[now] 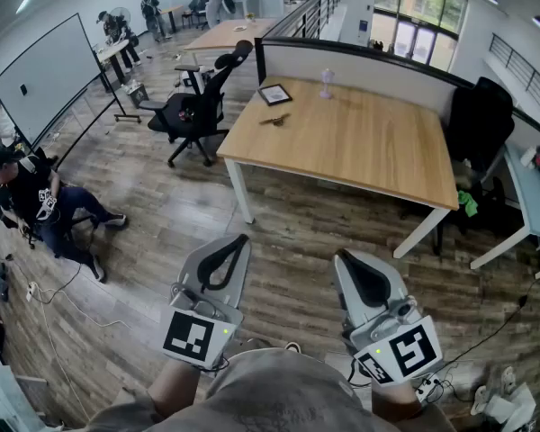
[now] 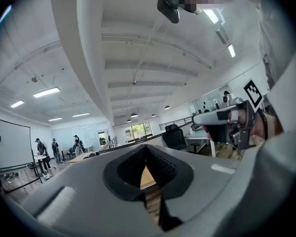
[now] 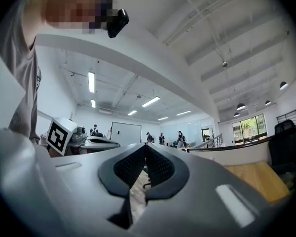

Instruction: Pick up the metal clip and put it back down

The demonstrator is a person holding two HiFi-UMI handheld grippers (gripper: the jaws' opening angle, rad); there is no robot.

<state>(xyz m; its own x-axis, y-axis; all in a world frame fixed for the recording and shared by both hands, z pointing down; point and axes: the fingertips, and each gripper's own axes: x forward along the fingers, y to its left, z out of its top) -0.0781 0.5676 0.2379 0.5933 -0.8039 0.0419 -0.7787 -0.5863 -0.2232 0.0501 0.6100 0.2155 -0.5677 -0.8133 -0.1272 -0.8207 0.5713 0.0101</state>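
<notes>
- metal clip point(image 1: 274, 120): lies on the wooden table point(image 1: 360, 151) near its far-left corner, with neither tool touching it. Too small to make out any detail.
- Just behind the clip is a dark picture frame point(image 1: 274, 94), lying flat. Right of that, a small pale bottle-like item point(image 1: 327, 83) stands by the partition point(image 1: 360, 61).
- left gripper point(image 1: 241, 239): jaws pressed together at the tips, nothing between them. It is held low by the person's body, well short of the table.
- right gripper point(image 1: 341, 256): jaws also pressed together and empty. It sits beside the left one and points toward the table.
- Markings: each tool carries a cube with a black-and-white square marker, left cube point(image 1: 198, 336) and right cube point(image 1: 405, 349).
- Plank floor point(image 1: 279, 232) lies between the tools and the table.
- A black office chair point(image 1: 198, 106) stands off the table's left end.
- A whiteboard point(image 1: 45, 75) on a stand is at far left.
- A person in dark clothes point(image 1: 36, 201) sits low near the whiteboard, with cables point(image 1: 54, 295) trailing on the floor nearby.
</notes>
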